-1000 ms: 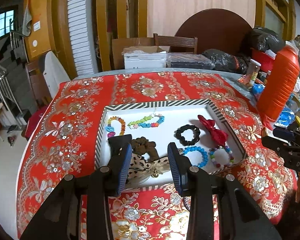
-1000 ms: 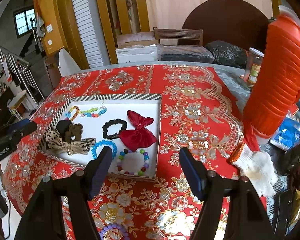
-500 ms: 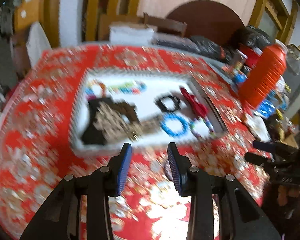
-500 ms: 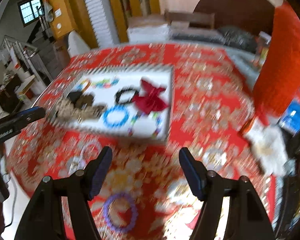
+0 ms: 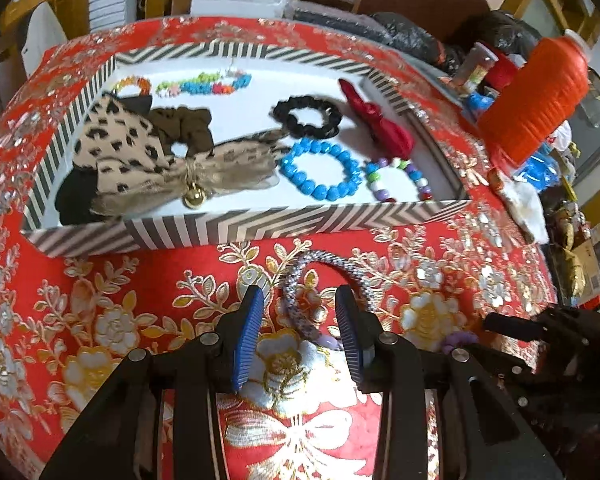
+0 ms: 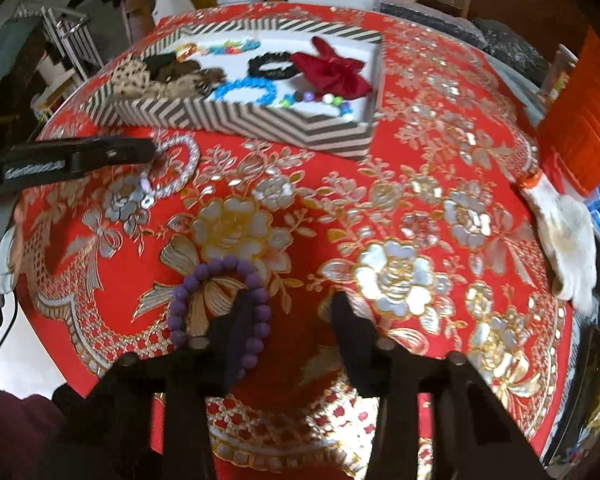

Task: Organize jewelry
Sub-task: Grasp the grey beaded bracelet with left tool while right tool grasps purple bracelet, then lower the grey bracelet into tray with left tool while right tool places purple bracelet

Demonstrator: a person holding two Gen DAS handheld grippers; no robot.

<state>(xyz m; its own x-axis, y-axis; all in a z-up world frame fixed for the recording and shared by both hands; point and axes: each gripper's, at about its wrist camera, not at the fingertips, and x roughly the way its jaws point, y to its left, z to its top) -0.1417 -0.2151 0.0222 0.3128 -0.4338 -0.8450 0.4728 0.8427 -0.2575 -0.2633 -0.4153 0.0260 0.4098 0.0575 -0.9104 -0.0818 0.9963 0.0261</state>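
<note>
Purple bracelet [image 6: 220, 312] on the bench [image 6: 380, 216], beside the box [image 6: 260, 120].
Right hand-held gripper [image 6: 292, 332] closing astride its beads; left hand-held gripper [image 5: 298, 320] spread over the silver bracelet [image 5: 300, 308].

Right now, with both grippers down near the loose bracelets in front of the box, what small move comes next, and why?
Probably nudge the right gripper sideways toward the purple bead bracelet before it finishes closing. Its jaws are closing, yet only one finger overlaps the beads and bare cloth shows between them. The left gripper already straddles the silver bracelet, and the striped box lies just beyond.
</note>
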